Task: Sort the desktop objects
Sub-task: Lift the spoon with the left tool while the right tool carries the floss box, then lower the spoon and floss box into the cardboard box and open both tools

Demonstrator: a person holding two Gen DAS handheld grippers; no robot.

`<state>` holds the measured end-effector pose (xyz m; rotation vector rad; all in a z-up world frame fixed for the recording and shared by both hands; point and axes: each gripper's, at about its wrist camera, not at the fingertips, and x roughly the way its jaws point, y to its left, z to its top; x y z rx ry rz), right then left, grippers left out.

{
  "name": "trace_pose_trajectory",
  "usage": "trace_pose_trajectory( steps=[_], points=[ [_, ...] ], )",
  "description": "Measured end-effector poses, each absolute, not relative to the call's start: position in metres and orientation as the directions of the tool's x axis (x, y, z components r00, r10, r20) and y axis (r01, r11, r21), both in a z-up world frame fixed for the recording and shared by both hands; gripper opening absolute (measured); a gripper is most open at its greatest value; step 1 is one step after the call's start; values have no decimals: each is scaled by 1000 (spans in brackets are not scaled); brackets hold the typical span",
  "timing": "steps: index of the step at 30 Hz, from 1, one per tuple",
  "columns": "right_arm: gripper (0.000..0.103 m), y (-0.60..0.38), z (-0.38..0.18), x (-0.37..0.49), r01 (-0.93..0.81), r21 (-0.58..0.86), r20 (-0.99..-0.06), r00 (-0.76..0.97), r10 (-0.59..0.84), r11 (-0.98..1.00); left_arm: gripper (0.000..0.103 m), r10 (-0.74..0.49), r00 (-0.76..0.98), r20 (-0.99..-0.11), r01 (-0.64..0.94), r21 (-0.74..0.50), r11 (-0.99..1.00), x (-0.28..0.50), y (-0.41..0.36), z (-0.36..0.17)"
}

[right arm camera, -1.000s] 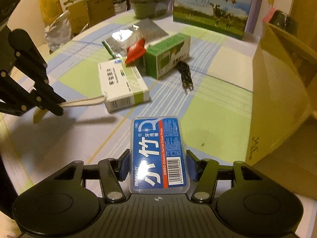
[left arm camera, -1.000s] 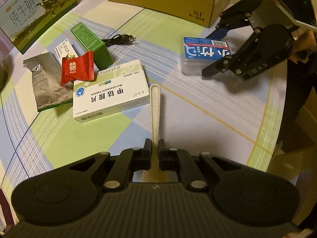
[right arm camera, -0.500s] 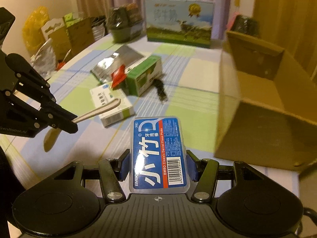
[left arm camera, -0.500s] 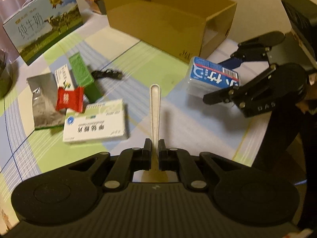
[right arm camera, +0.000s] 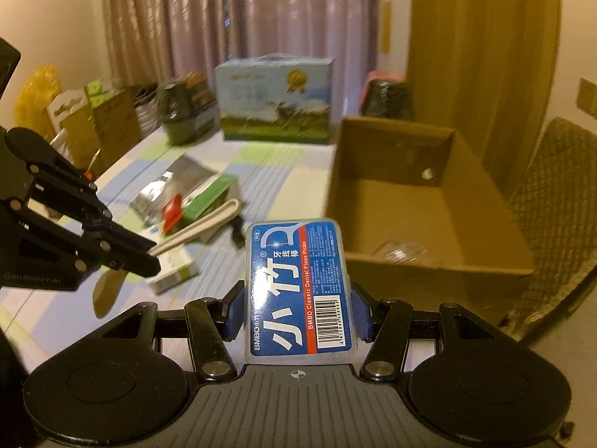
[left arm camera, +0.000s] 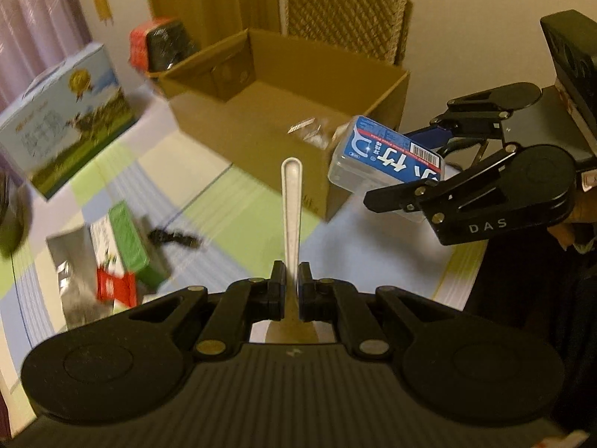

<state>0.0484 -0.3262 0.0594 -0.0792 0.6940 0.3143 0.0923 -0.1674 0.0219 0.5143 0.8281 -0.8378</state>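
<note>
We hold the floss box (right arm camera: 298, 291) clamped in our right gripper (right arm camera: 298, 310) and the spoon (left arm camera: 291, 209) pinched in our left gripper (left arm camera: 291, 291), both above the table, the open cardboard box (right arm camera: 429, 201) far right.

Dim warm light; curtains (right arm camera: 224, 37) behind desk (right arm camera: 291, 160) w/ checked cloth, quilted chair (left arm camera: 347, 11) by cream wall (left arm camera: 466, 18).

From the right wrist view: cardboard box (right arm camera: 429, 205) on the table (right arm camera: 283, 171) at 2 o'clock; milk carton (right arm camera: 276, 100) at 12, behind; foil pouch (right arm camera: 175, 183) and green box (right arm camera: 209, 198) at 10; floss box (right arm camera: 298, 291) at centre; chair (right arm camera: 559, 186) at 3, beyond the box.
</note>
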Motion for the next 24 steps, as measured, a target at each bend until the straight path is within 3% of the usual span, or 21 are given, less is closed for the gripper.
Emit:
trace_pose_trajectory(
  steps=[14, 24],
  points=[
    [53, -405, 102, 104, -168, 24, -573, 805, 151, 985, 3, -534, 403, -744, 820, 34, 571, 128, -252, 62],
    [53, -433, 93, 149, -132, 45, -581, 803, 133, 990, 3, -552, 411, -725, 753, -71, 654, 187, -289, 60]
  ],
)
